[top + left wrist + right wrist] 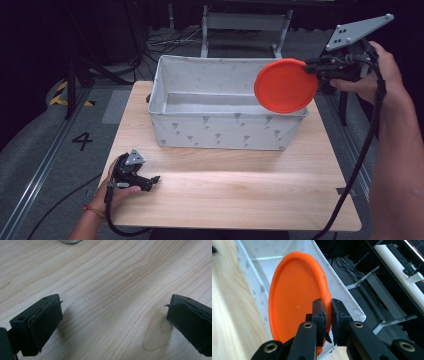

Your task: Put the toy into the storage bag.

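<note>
At the left, the left gripper (150, 181) rests on the wooden bench (240, 195) in the person's left hand (117, 192), near the front edge and well apart from everything else; its fingers (45, 320) stand wide apart with only bare wood between them, holding nothing. In the middle, a white fabric bin (220, 130) with a small grey print sits toward the back of the bench, and the part of its inside on view looks empty. At the right, the right gripper (311, 67) has its fingers (320, 315) pinched tight on the rim of an orange plate (286, 86), which hangs on edge in the air over the bin's right end, above the rim and not yet inside

The grip is the weak point: only a narrow bite of rim sits between the pads, so the plate could pivot or slip if the hand swings quickly. Held this far right, its lower edge could catch the soft wall, fold it inward or shove the bin along the bench. Let go from this height, on edge, it may bounce or roll out over the low side
</note>
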